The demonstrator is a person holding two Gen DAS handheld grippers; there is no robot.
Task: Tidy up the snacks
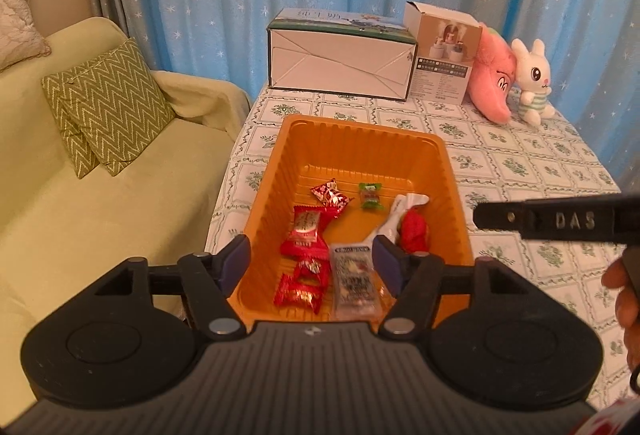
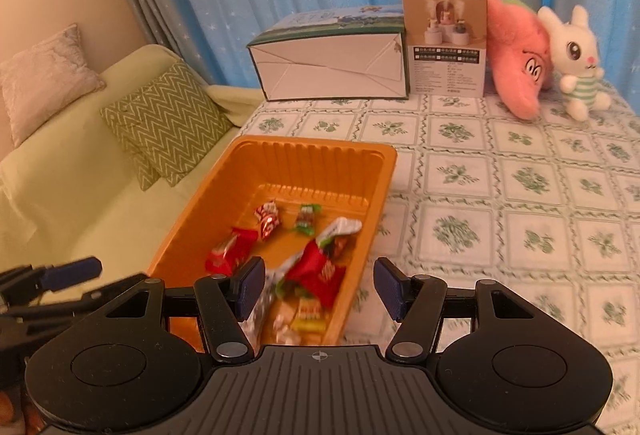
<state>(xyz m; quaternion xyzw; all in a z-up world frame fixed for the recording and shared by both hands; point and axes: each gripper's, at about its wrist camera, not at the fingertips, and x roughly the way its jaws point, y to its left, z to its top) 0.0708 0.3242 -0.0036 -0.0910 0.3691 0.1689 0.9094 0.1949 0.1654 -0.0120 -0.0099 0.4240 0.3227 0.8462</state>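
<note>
An orange plastic tray [image 1: 360, 143] [image 2: 312, 155] sits at the table's left edge and holds several wrapped snacks: red candies [image 1: 306, 235] [image 2: 230, 249], a small green one [image 1: 370, 195] [image 2: 307, 219], a silvery packet [image 1: 354, 281] and a red-and-white wrapper [image 1: 412, 231] [image 2: 320, 259]. My left gripper [image 1: 312, 261] hangs above the tray's near end, jaws wide apart, with nothing between them. My right gripper [image 2: 320, 285] is open over the tray's near right rim, also with nothing held. Each gripper shows at the edge of the other's view.
At the table's back stand a white carton [image 1: 340, 65] [image 2: 332, 69], a small product box [image 1: 444, 51] [image 2: 444, 39], a pink plush [image 1: 492, 79] [image 2: 516, 55] and a white rabbit toy [image 1: 532, 79] [image 2: 576, 63]. A green sofa [image 1: 80, 195] with cushions lies left of the table.
</note>
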